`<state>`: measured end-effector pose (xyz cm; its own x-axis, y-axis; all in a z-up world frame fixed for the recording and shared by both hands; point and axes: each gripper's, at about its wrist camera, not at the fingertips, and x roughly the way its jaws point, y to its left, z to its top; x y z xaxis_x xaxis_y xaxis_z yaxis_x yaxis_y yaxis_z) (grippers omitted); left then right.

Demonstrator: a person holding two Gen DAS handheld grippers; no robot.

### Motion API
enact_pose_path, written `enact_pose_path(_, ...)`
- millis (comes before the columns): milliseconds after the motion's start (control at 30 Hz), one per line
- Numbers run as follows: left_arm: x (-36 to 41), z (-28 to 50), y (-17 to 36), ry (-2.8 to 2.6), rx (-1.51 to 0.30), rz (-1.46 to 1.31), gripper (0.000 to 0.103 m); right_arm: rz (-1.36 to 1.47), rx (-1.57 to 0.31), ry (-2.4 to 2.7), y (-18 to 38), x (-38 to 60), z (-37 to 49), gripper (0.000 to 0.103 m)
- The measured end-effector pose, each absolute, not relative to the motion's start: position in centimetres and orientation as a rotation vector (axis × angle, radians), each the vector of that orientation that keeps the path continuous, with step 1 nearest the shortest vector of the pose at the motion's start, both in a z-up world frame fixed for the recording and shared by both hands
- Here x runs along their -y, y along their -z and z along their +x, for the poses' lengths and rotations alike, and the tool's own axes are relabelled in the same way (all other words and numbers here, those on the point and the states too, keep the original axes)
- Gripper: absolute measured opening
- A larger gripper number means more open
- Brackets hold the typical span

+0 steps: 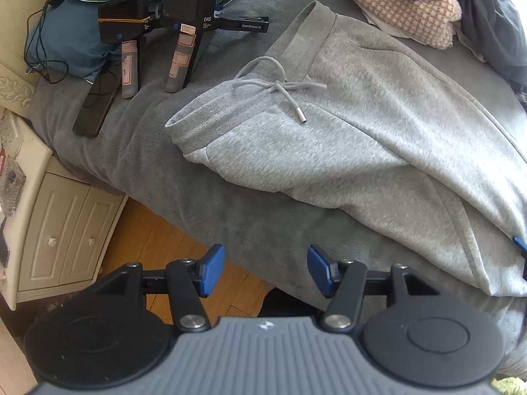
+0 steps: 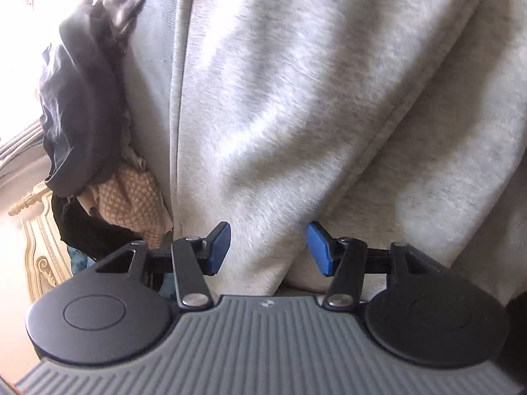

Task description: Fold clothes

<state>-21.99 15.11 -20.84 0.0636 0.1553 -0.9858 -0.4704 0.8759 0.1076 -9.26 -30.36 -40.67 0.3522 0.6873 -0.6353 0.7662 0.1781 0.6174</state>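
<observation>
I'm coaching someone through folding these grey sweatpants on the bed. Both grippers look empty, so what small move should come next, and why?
Probably bring the left gripper forward to the waistband and pinch its near corner. The grey sweatpants lie flat on the bed, already doubled lengthwise, and the left jaws stand open over the bed edge, short of the cloth. The right gripper is open too, close over the fabric, holding nothing.

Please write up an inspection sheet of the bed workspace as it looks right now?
Surface: grey blanket over the bed.
Job's things: grey sweatpants lying flat, drawstring tied.
Clutter: two spare handheld grippers, black phone, teal bedding, checked garment.
Grippers: left gripper open, over the bed edge, holding nothing; right gripper open, close over the sweatpants fabric.
Cables: black cable by the pillow.
Surroundings: white nightstand, wooden floor.
</observation>
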Motion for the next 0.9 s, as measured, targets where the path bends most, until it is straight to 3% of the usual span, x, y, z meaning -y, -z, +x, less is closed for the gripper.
enact_pose_path(167, -13.9, -21.6, 21.2, -0.468, -1.446, -0.247, 0.058, 1.553, -1.338, 0.144, 41.9, 29.7, -8.8, 0.049)
enact_pose_path(300, -13.5, -21.1, 21.5, -0.449, -1.443, -0.234, 0.058, 1.460, -1.276, 0.098, 40.2, 29.4, -7.2, 0.017)
enact_pose_path(367, -14.0, -20.8, 21.7, -0.455, -1.442, -0.246, 0.058, 1.408, -1.258, 0.065, 39.2, 29.3, -6.4, 0.008)
enact_pose_path(700, -17.4, -19.7, 22.0, -0.492, -1.391, -0.336, 0.058, 1.206, -1.126, -0.194, 32.2, 26.8, 5.7, 0.005)
enact_pose_path(900, -19.2, -20.1, 22.4, -0.518, -1.403, -0.358, 0.058, 1.165, -0.979, -0.196, 31.2, 25.1, 13.4, 0.003)
